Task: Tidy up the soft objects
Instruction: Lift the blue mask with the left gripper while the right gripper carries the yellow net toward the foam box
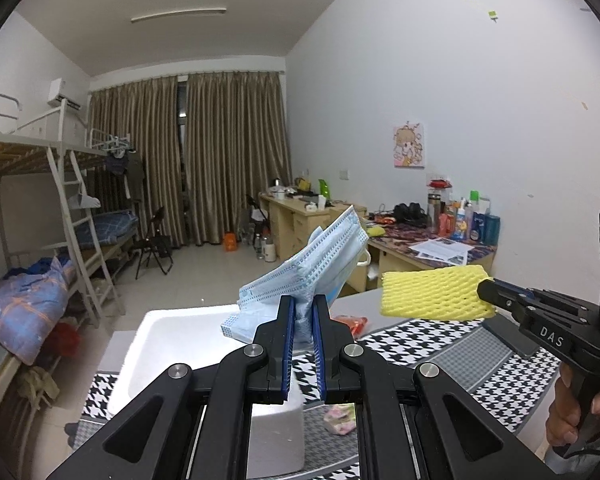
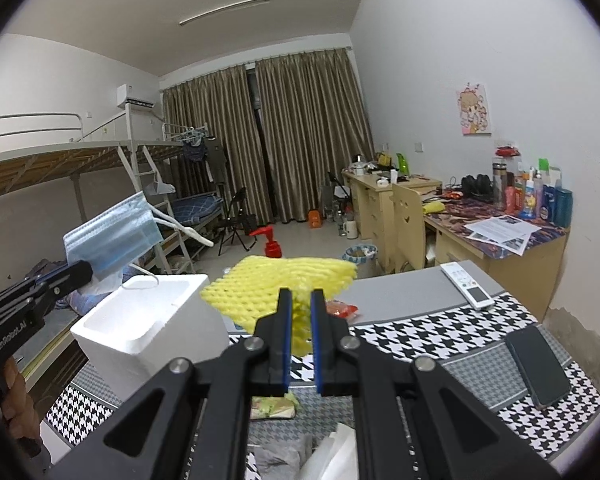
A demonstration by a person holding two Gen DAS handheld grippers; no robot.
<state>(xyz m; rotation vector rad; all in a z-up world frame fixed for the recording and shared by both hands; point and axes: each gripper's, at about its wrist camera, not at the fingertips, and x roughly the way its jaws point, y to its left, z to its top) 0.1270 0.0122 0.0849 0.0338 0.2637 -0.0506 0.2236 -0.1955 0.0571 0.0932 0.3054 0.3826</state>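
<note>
While the left gripper (image 1: 303, 300) pinches blue masks (image 1: 320, 256), the right gripper (image 2: 298, 294) clamps yellow foam netting (image 2: 276, 284).

A: Clearance check. The white foam box (image 2: 148, 320) stands on the table's left part, mouth up and unblocked from above; the left gripper (image 1: 303, 320), clamped on blue masks (image 1: 312, 264), hangs over its near rim.

B: To the right?

A: The right gripper (image 2: 300, 316), pinching yellow foam netting (image 2: 280, 284), is well apart from the left one. Below it lie a red packet (image 2: 340, 309), then a remote (image 2: 466, 286) and a phone (image 2: 538, 364) on the houndstooth cloth (image 2: 420, 340).
</note>
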